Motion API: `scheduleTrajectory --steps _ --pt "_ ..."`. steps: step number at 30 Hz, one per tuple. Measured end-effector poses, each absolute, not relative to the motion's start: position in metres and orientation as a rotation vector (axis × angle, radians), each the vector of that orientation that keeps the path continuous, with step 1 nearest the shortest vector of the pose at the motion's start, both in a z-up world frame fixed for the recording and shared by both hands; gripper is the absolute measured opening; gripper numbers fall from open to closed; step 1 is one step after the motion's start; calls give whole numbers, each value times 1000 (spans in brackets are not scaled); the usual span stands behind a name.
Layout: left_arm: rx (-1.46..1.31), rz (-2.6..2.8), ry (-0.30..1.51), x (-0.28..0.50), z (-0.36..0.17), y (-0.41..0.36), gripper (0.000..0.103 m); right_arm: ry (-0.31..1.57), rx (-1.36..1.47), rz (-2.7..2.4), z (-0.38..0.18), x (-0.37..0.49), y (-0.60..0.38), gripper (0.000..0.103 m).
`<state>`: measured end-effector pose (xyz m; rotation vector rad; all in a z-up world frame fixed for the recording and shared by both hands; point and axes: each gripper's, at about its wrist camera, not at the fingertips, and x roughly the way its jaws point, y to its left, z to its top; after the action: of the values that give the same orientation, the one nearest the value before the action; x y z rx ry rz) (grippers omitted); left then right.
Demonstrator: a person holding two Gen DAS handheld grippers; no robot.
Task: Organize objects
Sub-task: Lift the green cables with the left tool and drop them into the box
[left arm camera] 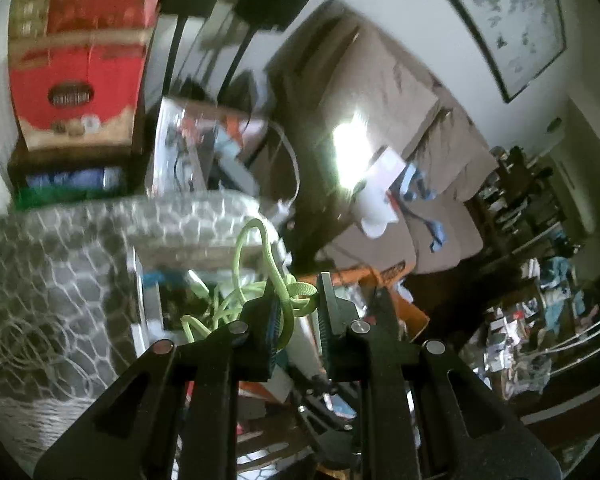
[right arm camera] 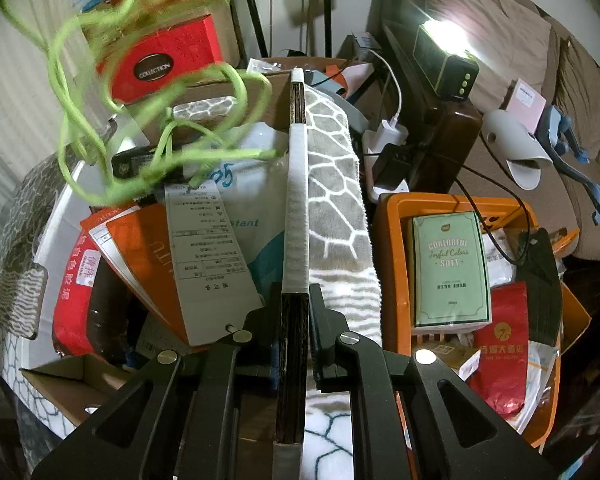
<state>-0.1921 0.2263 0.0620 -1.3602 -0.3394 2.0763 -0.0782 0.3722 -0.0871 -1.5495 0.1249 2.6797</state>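
A tangled lime-green cable (left arm camera: 260, 280) hangs across my left gripper (left arm camera: 296, 300). Its jaws stand a little apart with a strand looped between them against the left finger (left arm camera: 266, 312). The same cable (right arm camera: 140, 92) dangles blurred in the air at the upper left of the right wrist view, above a cardboard box (right arm camera: 260, 92) of packets. My right gripper (right arm camera: 294, 312) is shut on the box's upright wall edge (right arm camera: 296, 200), which is taped white and runs away from me.
A grey honeycomb-pattern blanket (right arm camera: 336, 200) drapes beside the box wall. An orange basket (right arm camera: 392, 264) at right holds a green tissue pack (right arm camera: 450, 268) and red bags. Red gift boxes (right arm camera: 168, 60) stand behind. A sofa (right arm camera: 500, 40) with a lit lamp (right arm camera: 448, 60) lies to the right.
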Motion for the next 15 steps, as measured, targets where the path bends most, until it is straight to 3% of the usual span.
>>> scheduleTrajectory --steps 7,15 --pt "-1468 2041 -291 -188 12 238 16 126 -1549 2680 -87 -78 372 10" --pt "-1618 2019 -96 -174 -39 256 16 124 -1550 2680 -87 -78 372 10"
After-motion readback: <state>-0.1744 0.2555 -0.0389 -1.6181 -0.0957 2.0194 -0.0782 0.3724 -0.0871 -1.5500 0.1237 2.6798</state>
